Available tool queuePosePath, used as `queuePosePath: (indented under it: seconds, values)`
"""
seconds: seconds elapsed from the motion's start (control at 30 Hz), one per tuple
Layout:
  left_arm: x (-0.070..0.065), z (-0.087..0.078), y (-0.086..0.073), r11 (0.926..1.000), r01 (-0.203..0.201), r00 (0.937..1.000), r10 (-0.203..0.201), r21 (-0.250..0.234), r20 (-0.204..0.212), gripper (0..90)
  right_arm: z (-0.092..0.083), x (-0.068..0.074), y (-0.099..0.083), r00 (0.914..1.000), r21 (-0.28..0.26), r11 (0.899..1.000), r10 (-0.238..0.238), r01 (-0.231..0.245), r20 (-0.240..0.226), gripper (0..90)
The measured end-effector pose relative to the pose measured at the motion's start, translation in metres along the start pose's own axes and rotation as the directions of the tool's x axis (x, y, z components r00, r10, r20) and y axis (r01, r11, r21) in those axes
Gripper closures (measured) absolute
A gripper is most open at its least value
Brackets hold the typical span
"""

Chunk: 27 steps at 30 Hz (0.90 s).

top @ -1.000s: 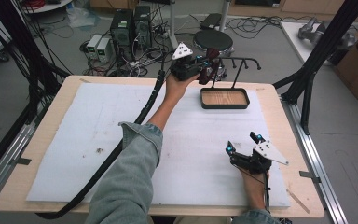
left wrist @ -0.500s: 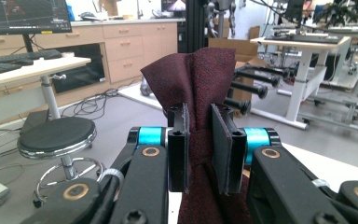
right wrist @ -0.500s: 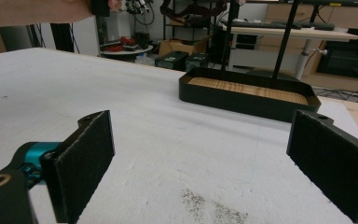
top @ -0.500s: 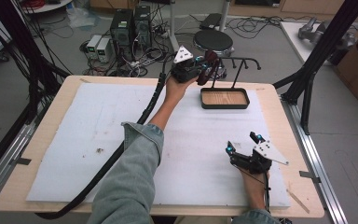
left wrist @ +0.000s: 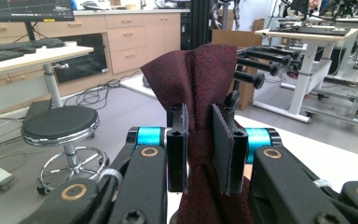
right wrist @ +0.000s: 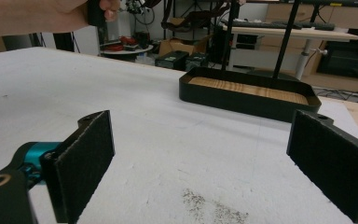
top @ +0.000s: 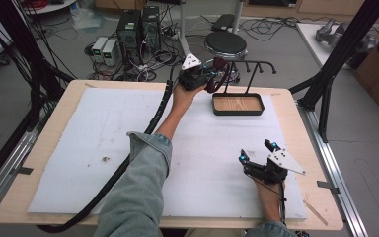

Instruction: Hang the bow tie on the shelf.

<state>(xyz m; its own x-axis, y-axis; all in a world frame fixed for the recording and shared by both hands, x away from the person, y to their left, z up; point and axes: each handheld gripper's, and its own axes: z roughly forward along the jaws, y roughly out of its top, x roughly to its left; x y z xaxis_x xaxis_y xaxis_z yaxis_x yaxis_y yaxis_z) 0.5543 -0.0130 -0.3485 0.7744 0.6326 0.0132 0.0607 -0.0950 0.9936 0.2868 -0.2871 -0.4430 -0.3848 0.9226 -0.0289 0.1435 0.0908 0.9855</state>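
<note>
My left gripper (top: pixel 212 79) is held high at the far side of the table, beside the black rack (top: pixel 249 69). Its jaws are shut on a dark red cloth (left wrist: pixel 198 88), which bunches between the pads and fans out above them. The rack's black pegs (left wrist: pixel 261 65) stick out just right of the cloth. The rack stands in a black tray with a wooden floor (top: pixel 238 104). My right gripper (top: pixel 257 150) rests low on the white mat near the front right, jaws wide open with nothing between the pads (right wrist: pixel 86 163). The tray (right wrist: pixel 247 95) lies ahead of it.
A white mat (top: pixel 103 133) covers most of the wooden table. A thick black cable (top: pixel 128 163) trails from the left gripper across the mat to the front edge. A small patch of dark specks (right wrist: pixel 209 205) lies on the mat. A round stool (top: pixel 225 44) stands behind the table.
The left hand has shifted slightly to the right, bringing the cloth closer to the rack's pegs. The right gripper has not moved.
</note>
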Motion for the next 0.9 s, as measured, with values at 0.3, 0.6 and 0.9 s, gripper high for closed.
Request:
queuePosePath:
  seconds: [0.3,0.6,0.9]
  values:
    - [0.001,-0.006,0.001,0.9995,-0.028,0.9995,0.028,0.016,-0.011,74.1,0.000,0.000,0.000,1.0000,0.004,1.000,0.001,-0.001,-0.001,6.5]
    - [-0.001,-0.020,0.009,0.9953,-0.093,0.9955,0.094,0.027,-0.015,66.1,0.000,0.001,0.000,1.0000,0.002,1.000,-0.004,0.004,0.001,6.5]
    - [-0.012,-0.054,0.024,0.9900,-0.135,0.9893,0.133,0.040,0.060,58.3,0.000,0.001,0.000,1.0000,0.003,1.000,-0.007,0.007,0.004,6.5]
